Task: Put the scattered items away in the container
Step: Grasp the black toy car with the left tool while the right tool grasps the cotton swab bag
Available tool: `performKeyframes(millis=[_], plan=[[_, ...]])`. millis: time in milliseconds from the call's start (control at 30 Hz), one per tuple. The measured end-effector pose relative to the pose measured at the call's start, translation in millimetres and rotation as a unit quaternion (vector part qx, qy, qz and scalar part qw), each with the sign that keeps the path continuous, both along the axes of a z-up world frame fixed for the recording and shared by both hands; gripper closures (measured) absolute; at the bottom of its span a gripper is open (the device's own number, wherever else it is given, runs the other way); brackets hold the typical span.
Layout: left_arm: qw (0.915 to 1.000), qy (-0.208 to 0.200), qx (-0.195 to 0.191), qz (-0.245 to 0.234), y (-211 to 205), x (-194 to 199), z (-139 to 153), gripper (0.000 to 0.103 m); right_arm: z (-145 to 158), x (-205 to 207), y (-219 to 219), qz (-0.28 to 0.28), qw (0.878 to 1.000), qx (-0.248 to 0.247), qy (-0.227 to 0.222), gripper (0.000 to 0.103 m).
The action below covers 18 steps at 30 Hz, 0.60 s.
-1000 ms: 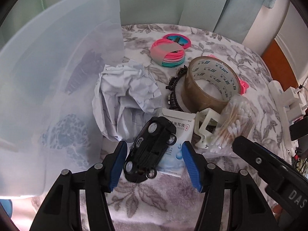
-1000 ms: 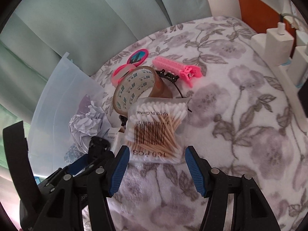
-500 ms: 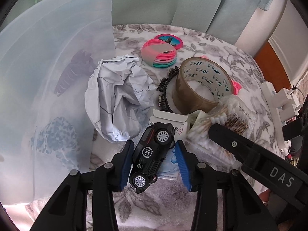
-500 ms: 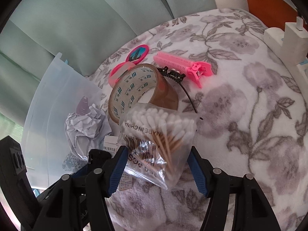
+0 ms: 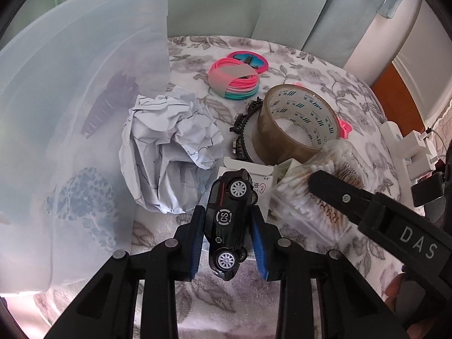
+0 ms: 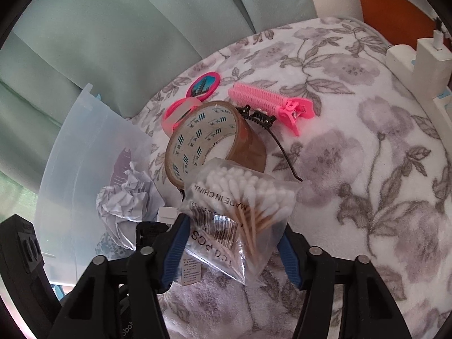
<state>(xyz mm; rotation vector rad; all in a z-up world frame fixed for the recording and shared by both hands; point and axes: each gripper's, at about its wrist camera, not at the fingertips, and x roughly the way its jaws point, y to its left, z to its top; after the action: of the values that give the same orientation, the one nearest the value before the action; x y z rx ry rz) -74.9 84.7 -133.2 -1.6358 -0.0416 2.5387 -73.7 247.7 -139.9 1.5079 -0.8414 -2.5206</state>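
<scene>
Since the earlier frames, our left gripper (image 5: 228, 240) has closed on the black toy car (image 5: 229, 223), which we now pinch between both blue pads just above the floral cloth (image 6: 367, 147), beside the translucent container (image 5: 79, 130). Our right gripper (image 6: 234, 251) is closing, its pads against the bag of cotton swabs (image 6: 240, 212), which has tilted up off the cloth. Crumpled paper (image 5: 169, 152), a brown tape roll (image 5: 296, 127), pink hair bands (image 5: 234, 82) and a pink hair clip (image 6: 271, 101) lie scattered nearby.
</scene>
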Motion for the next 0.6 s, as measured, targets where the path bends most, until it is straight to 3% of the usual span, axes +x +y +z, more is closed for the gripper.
performKeyframes(millis=[600], plan=[[0.9995,0.027,0.008,-0.013,-4,21,22,0.071,33,29,4,-0.013,0.999,0.008,0.031,0.074]])
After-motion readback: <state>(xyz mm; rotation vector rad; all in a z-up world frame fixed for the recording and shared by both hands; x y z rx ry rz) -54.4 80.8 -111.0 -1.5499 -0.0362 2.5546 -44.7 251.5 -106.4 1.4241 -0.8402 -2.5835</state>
